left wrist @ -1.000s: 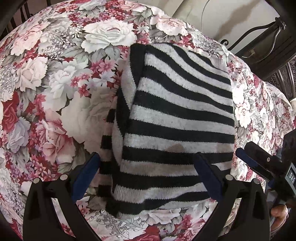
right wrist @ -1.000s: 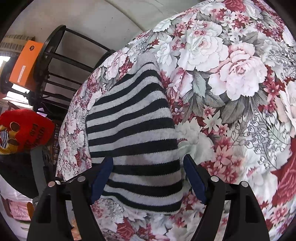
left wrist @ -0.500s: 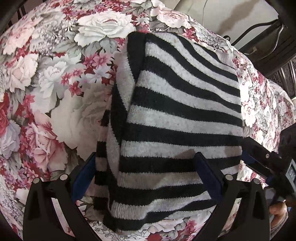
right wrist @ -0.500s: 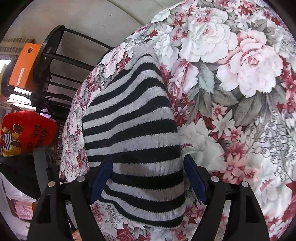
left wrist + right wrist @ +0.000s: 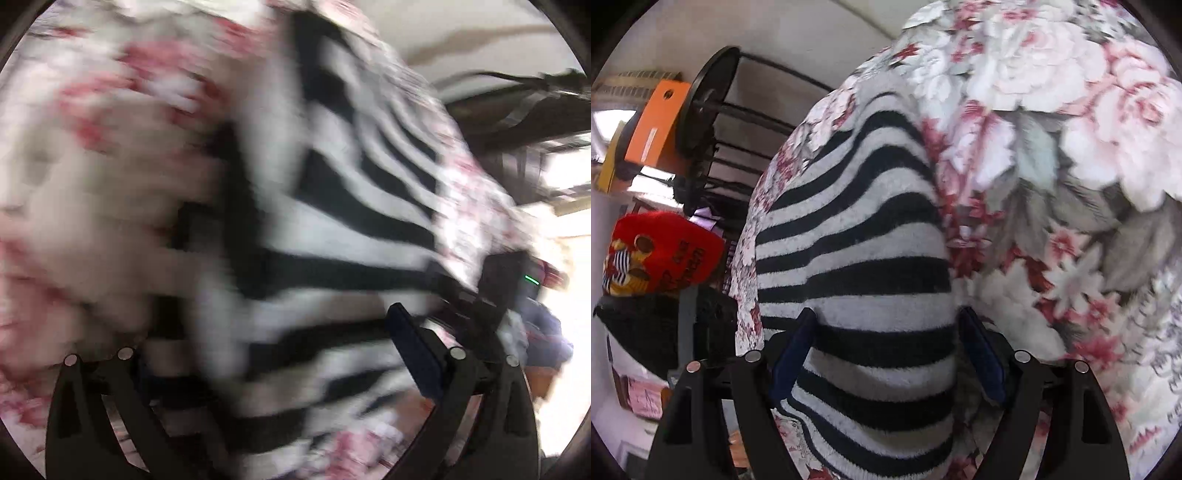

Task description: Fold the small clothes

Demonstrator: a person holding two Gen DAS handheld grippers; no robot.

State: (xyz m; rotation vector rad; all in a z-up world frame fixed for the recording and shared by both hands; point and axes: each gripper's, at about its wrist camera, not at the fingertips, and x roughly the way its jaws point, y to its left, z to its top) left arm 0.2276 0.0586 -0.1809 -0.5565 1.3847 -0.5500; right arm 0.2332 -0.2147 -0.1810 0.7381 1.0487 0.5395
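The striped sweater (image 5: pixel 857 280) lies folded on the floral bedspread (image 5: pixel 1071 155). The right gripper (image 5: pixel 886 350) straddles its near end, jaws wide apart. The left gripper (image 5: pixel 273 350), blurred, seems likewise spread over the sweater.

Item I am handling: one small knitted sweater (image 5: pixel 857 258), black and grey-white stripes running across it. It is lying folded and flat on the floral bedcover (image 5: pixel 1071 147), one side panel doubled over the body, near the edge.
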